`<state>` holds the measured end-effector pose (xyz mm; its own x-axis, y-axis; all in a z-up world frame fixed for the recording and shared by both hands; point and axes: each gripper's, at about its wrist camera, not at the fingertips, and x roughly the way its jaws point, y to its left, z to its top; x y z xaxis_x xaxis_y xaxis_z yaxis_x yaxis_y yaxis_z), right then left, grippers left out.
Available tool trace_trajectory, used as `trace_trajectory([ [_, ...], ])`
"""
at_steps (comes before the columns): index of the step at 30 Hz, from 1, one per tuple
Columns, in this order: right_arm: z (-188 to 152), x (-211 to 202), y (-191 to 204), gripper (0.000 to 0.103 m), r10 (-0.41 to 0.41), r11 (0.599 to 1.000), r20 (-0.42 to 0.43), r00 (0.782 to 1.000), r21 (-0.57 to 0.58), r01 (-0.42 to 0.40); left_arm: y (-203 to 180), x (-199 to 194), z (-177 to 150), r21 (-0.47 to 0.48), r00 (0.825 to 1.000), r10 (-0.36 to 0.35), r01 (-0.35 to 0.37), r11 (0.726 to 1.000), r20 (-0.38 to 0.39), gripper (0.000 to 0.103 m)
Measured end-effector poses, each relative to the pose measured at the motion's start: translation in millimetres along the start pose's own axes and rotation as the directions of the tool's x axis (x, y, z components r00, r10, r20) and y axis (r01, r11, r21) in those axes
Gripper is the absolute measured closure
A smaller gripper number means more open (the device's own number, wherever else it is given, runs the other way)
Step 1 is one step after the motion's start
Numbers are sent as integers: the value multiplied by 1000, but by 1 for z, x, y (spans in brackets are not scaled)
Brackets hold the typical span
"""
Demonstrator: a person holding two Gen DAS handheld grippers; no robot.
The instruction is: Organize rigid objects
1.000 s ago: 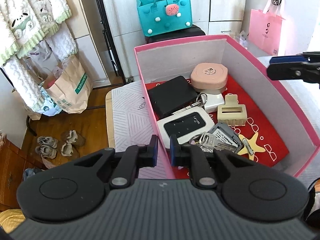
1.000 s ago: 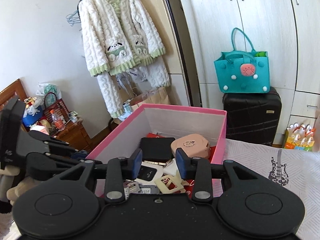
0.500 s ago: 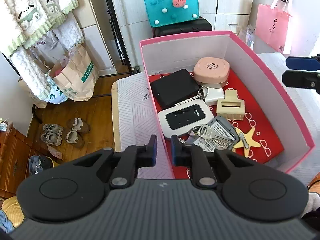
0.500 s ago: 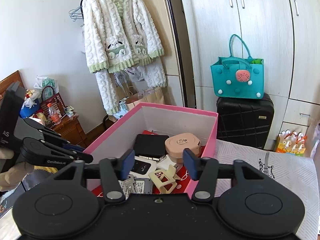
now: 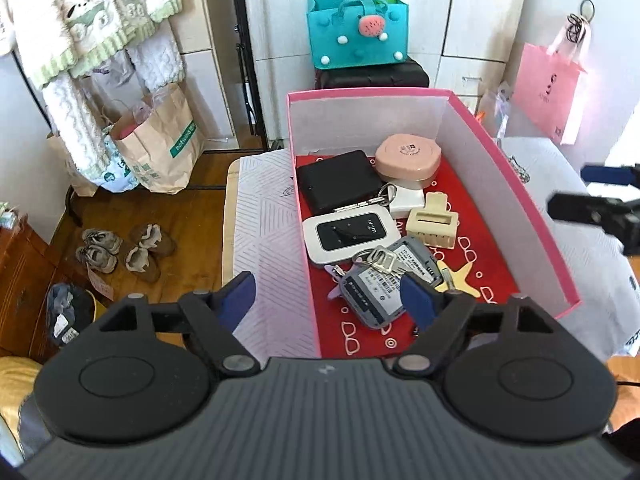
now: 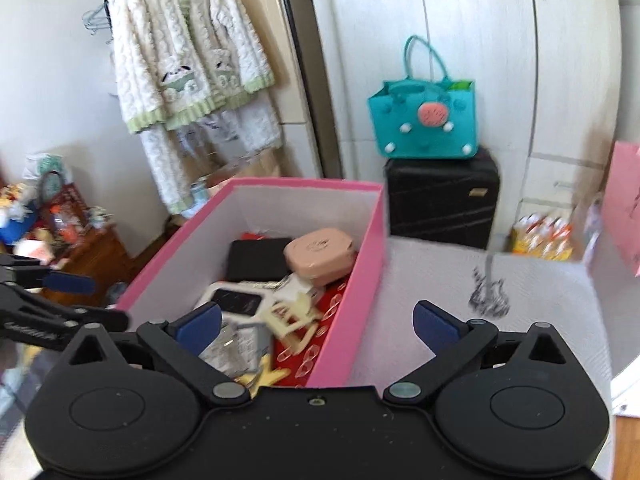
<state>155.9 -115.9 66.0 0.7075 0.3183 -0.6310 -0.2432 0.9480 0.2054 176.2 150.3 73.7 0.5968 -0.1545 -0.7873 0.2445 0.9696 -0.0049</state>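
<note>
**Both grippers letting go of the pink box**

I am watching both sets of jaws, which have just been opening wide. A second ago the left gripper [image 5: 328,300] was pinched on the box's left wall and the right gripper [image 6: 318,326] was closing on the right wall; now each is straddling its wall with the blue pads standing clear of it, gripping nothing. I am reading this as the pink box [image 5: 516,200] being set down where I wanted it on the white patterned bedding [image 5: 264,216], so the carrying step is looking finished and the task near its end.

The rigid things are all lying inside the box on its red printed floor: a black wallet [image 5: 338,186], a round pink case [image 5: 408,158], a white pocket router [image 5: 350,234], a beige hair claw [image 5: 432,224], a bunch of keys [image 5: 380,260] resting on a grey battery pack [image 5: 384,284], and a yellow star clip [image 5: 460,278].

As for writing, I am making out "Wi-Fi" on the router. The battery label is carrying print too fine to read, and the green lettering on the brown paper bag [image 5: 164,148] by the wardrobe is too small to make out.
</note>
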Motion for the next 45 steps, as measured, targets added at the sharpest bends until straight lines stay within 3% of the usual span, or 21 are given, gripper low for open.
trace_trajectory([
  [5,-6,-17,-8,0,42,998,-61,997,53,-39,-13,-8,-5,-14,1000,25,-25,1000,5,5],
  [9,-14,-35,-12,0,-16,998,-24,1000,52,17,-27,-10,-6,-30,998,48,-49,998,-34,5],
  [14,-22,-42,-30,0,-51,982,-33,998,179,56,-50,-24,-14,-45,996,63,-60,997,56,5],
  [18,-25,-51,-37,0,-75,984,-39,996,160,80,-66,-35,-17,-56,992,87,-82,995,95,5],
  [24,-30,-69,-34,0,-161,981,0,987,113,160,-83,-45,-24,-83,992,64,-56,995,105,5],
  [35,-48,-87,-28,0,-140,988,32,990,70,138,-107,-40,-41,-87,996,55,-49,995,68,5],
  [45,-55,-93,-23,0,-149,988,71,986,46,146,-117,-42,-52,-92,993,72,-63,994,91,5],
])
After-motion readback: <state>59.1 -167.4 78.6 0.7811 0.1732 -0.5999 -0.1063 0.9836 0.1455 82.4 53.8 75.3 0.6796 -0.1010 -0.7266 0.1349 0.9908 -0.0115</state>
